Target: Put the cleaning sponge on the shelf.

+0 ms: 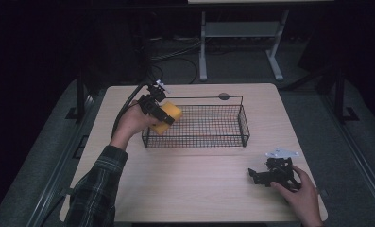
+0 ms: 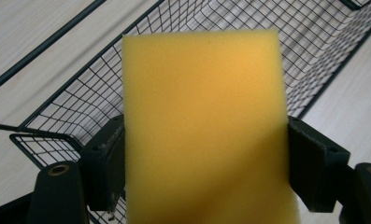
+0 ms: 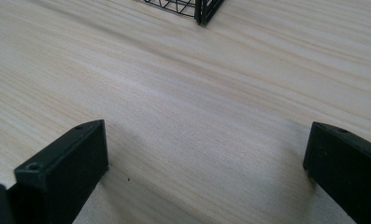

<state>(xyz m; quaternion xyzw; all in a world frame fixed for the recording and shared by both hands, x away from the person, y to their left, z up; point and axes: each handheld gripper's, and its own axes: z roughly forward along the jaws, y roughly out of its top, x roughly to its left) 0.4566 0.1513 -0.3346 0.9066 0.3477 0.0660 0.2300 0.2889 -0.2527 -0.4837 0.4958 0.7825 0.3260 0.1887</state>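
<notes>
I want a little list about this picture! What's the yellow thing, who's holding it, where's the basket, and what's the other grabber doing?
yellow thing: a sponge, foam block
holder: left gripper, jaws shut on its sides
sponge position: held over the left end of the wire basket
basket: black wire, on the table, nothing seen inside
right gripper: open, holds nothing, low over the table near the right corner

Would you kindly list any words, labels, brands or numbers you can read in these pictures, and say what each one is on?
None: no readable text in any view.
The yellow sponge held in the left gripper is plain.
The wire basket, the wooden table and the right gripper carry no visible label or mark.
</notes>
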